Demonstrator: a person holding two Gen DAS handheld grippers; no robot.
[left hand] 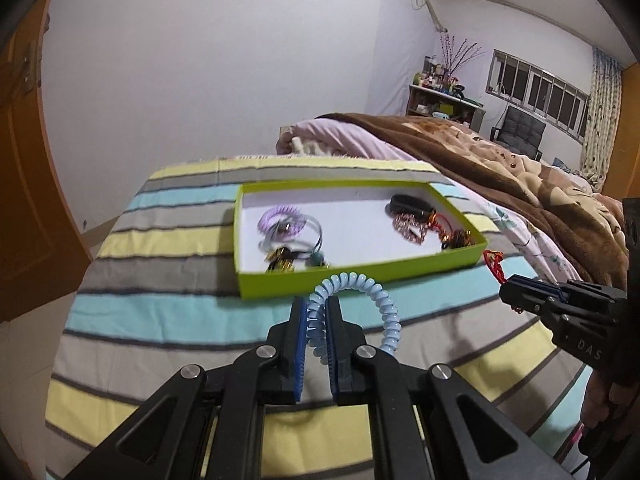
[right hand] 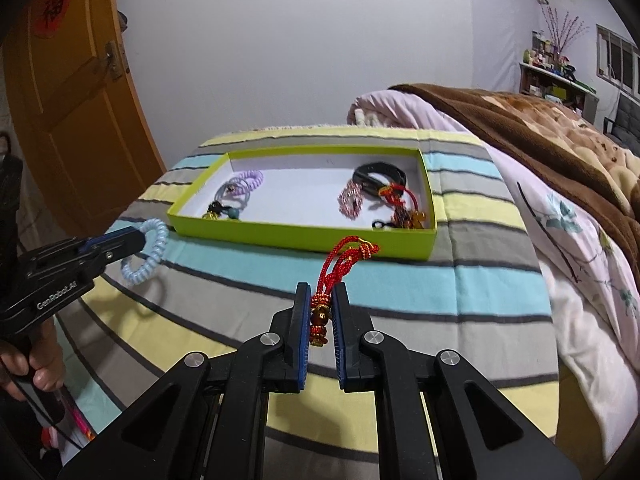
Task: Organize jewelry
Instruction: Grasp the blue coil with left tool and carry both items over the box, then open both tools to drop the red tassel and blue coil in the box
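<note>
Jewelry is mostly sorted into the shallow lime-green cardboard box [right hand: 304, 236] on the striped blanket [right hand: 460, 292]: purple and grey coil bands at its left end, a black band, pink chain and red cords at its right. Two pieces are left, both held just short of it. The left gripper [left hand: 318, 308] pinches a pale-blue spiral hair tie [left hand: 384, 304]; the right gripper [right hand: 322, 300] clamps a red knotted cord charm [right hand: 340, 260]

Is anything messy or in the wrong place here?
Nothing is broken or spilled. Two pieces are outside the green box: a blue coil band in the left tool and a red cord charm in the right tool.
</note>
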